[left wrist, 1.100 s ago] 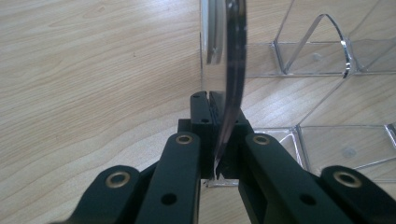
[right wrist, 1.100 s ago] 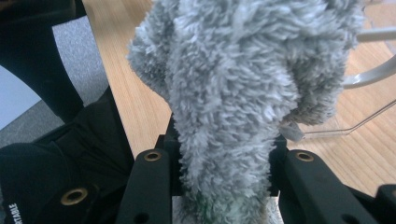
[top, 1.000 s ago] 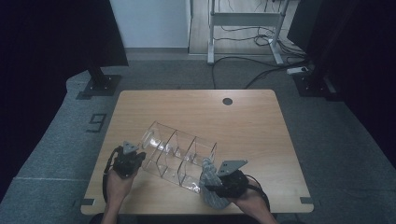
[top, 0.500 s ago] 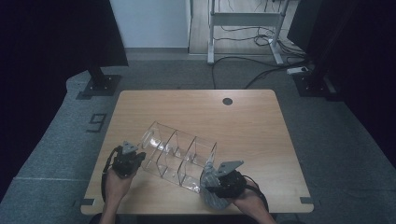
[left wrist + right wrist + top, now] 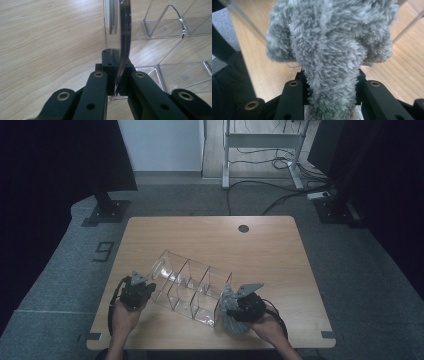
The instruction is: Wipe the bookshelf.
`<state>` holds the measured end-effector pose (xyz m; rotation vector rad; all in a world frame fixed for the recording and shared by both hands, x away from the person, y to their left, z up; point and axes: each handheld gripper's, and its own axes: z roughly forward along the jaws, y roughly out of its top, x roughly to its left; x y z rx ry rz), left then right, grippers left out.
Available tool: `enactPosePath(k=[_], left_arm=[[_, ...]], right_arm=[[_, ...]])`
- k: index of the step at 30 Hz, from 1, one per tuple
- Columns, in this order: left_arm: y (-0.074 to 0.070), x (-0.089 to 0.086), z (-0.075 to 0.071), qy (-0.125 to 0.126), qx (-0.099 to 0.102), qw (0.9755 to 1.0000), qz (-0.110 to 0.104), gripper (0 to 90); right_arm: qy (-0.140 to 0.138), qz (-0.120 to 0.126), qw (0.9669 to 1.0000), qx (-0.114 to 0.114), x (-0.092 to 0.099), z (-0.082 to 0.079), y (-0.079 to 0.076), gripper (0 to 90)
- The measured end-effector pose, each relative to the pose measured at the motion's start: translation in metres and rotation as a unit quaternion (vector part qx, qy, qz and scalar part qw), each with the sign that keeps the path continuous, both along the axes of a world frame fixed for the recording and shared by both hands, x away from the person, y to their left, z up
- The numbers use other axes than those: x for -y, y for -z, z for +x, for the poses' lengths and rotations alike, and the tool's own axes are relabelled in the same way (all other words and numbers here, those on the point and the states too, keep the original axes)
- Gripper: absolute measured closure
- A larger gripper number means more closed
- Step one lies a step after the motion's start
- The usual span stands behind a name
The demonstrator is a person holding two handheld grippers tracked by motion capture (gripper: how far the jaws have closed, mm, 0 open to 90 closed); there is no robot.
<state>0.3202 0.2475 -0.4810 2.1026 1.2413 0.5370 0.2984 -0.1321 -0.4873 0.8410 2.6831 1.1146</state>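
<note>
Glossy clear plastic organizer (image 5: 192,287); fluffy grey cloth (image 5: 329,50); matt wood table (image 5: 280,250).

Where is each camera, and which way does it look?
High view: above the person's side, looking forward and down at the table; both forearms show.
Left gripper view: rides the left gripper, facing the clear organizer.
Right gripper view: rides the right gripper, facing the grey cloth.
All three share the organizer.

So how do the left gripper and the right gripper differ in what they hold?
The left gripper is shut on a thin wall of the clear organizer; the right gripper is shut on a thick fluffy grey cloth. The left one's fingers stand nearly together, the right one's wider apart. Both sit at the organizer's ends.
</note>
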Motion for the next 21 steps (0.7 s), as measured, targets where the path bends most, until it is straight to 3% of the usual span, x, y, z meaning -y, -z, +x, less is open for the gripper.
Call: enactPosePath(k=[21], left_arm=[[0.0,0.0,0.0,0.0,-0.001,1.0,0.001,87.3]], right_arm=[[0.062,-0.013,0.998,0.003,0.012,0.042,0.003,64.8]])
